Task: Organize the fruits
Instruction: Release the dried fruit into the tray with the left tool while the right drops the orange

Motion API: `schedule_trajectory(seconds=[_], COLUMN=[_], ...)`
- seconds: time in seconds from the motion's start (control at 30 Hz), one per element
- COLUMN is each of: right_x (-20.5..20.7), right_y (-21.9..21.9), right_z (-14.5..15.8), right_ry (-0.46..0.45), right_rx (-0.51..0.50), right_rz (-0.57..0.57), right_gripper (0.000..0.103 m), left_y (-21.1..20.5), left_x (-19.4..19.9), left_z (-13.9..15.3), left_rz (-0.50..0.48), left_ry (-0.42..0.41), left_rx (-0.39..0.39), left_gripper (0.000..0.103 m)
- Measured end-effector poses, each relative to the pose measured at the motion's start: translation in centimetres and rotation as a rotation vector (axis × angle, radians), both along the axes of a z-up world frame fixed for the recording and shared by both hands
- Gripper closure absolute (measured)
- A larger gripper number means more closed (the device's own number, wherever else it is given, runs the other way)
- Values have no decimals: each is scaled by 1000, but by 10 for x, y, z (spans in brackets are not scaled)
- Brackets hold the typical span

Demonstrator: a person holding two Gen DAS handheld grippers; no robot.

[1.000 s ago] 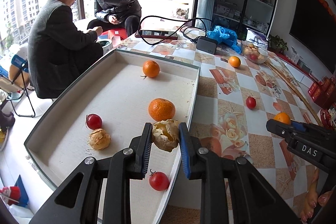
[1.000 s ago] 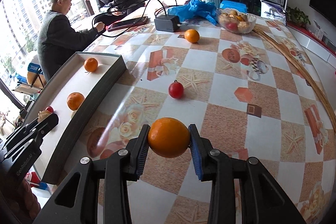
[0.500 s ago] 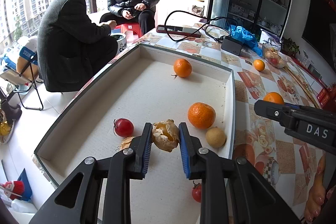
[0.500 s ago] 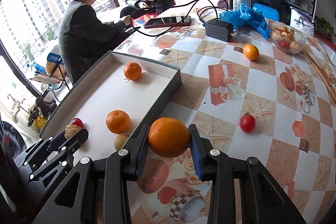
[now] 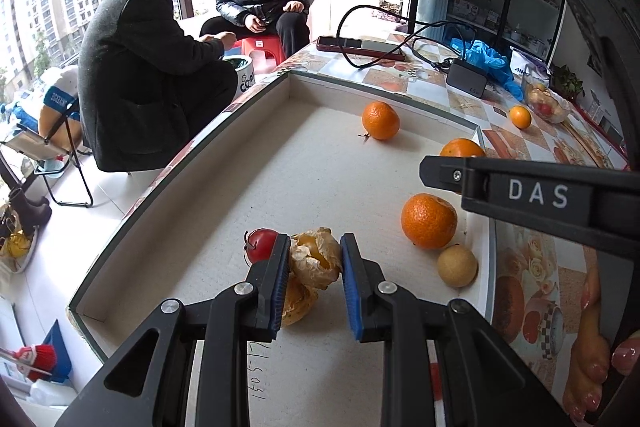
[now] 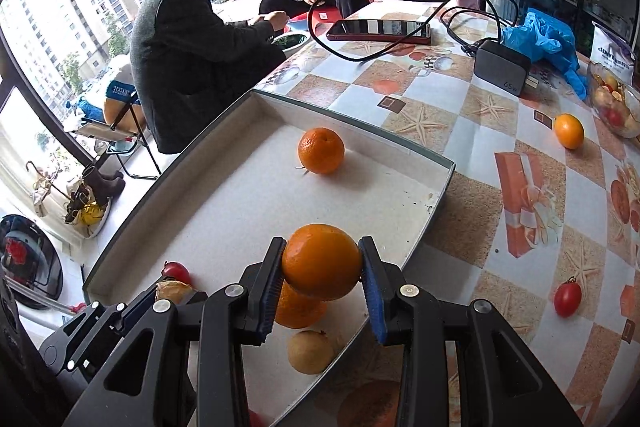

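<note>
The left gripper [image 5: 316, 261] holds a crinkly husked fruit [image 5: 315, 261] tight in its jaws right over its twin [image 5: 298, 301] in the near white tray [image 5: 192, 163], while the right gripper [image 6: 322, 263] (jaws tight on an orange [image 6: 322, 261]) hangs above the tray's right side.

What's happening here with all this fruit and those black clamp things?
A person is sorting fruit into a shallow white cardboard tray with two hand-held grippers. The left gripper clamps a wrinkled, papery yellow-brown fruit above the tray; the right gripper holds a smooth round orange over it. A small red tomato waits on the patterned tablecloth.
</note>
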State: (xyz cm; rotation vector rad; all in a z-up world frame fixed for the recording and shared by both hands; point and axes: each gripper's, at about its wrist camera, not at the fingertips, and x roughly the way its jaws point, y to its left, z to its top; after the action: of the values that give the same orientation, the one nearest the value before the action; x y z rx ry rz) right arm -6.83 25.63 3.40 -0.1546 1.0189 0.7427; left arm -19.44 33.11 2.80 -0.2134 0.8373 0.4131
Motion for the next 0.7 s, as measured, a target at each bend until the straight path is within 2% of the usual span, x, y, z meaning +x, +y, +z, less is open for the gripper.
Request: schedule_trajectory(seconds=[0.4,0.5,0.57,0.6,0.63,0.7], right_x=[1,3,1,0,-2,-4], right_y=[4,6,8,10,11,13], right_z=[-8,-6,-2,0,2,7], right_ry=[8,17,7,-2,-10,-21], right_rx=[-50,-28,-16,-16,-16,-15], right_rz=[18,17,29,39,49,60], right_gripper=[65,65,65,65,65,61], left_y=[1,4,3,2,0,-2], left_x=[1,0,0,0,-1,-4], left_z=[-4,-4,-2,-1,1,6], left_rz=[-28,-13,-11,-10,-10,1], left_ry=[13,10,8,8,3,-18], left_rx=[7,1,9,16,24,44], left_gripper=[75,73,67,56,40,20])
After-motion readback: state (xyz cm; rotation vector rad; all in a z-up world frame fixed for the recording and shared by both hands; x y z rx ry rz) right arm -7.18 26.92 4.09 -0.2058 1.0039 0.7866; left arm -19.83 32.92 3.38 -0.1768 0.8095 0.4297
